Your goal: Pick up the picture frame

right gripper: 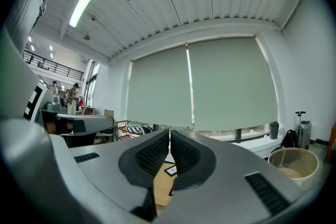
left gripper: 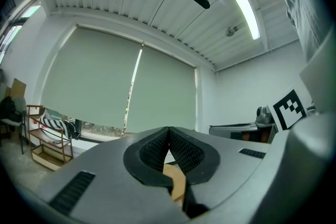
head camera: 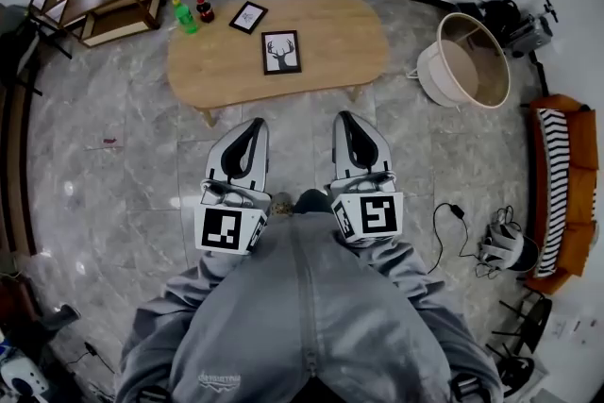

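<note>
Two black picture frames lie on the oval wooden table (head camera: 330, 47): a larger one with a deer print (head camera: 281, 52) near the middle and a smaller one (head camera: 248, 17) behind it to the left. My left gripper (head camera: 253, 125) and right gripper (head camera: 345, 119) are held side by side over the floor, short of the table's near edge, both shut and empty. In the right gripper view a frame (right gripper: 170, 170) shows past the shut jaws on the table (right gripper: 159, 186). The left gripper view shows only a strip of table (left gripper: 176, 181) under its jaws.
A green bottle (head camera: 184, 16) and a red bottle (head camera: 204, 9) stand at the table's far left corner. A wooden shelf (head camera: 94, 0) is at the left, a round tub (head camera: 465, 61) at the right, an orange sofa (head camera: 562, 193) at the far right. A cable (head camera: 453, 231) lies on the tile floor.
</note>
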A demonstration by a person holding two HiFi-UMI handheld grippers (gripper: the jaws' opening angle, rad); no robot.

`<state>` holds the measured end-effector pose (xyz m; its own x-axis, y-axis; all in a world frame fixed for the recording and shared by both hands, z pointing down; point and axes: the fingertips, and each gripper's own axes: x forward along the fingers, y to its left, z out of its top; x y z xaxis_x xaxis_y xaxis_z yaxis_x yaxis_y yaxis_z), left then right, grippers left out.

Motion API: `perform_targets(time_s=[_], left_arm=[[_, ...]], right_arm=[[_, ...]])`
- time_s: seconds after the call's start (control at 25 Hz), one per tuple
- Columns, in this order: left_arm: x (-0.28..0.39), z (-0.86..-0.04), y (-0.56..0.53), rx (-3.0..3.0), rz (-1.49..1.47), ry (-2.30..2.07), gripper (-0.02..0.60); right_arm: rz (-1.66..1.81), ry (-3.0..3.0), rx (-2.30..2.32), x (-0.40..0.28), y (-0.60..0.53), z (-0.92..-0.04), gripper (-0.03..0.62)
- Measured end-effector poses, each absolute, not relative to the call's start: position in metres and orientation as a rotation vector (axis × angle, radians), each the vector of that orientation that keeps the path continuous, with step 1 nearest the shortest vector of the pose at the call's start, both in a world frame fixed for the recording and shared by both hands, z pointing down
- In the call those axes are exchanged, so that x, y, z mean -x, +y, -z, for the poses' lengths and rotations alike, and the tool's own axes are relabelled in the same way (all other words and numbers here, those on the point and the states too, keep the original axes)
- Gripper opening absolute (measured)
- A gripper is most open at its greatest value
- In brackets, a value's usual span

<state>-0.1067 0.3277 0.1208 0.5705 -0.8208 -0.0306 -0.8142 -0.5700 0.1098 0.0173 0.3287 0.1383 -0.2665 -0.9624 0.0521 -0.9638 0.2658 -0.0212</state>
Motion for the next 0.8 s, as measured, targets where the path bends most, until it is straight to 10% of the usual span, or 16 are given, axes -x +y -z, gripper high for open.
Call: perform_targets(time_s=[0.8], left_arm=[[0.094,-0.131,0.226,-2.718,0.141,-1.467,0.017]], right_arm=[[-0.016,-2.571,-1.818,-0.019,0.22,-0.144,0.032]])
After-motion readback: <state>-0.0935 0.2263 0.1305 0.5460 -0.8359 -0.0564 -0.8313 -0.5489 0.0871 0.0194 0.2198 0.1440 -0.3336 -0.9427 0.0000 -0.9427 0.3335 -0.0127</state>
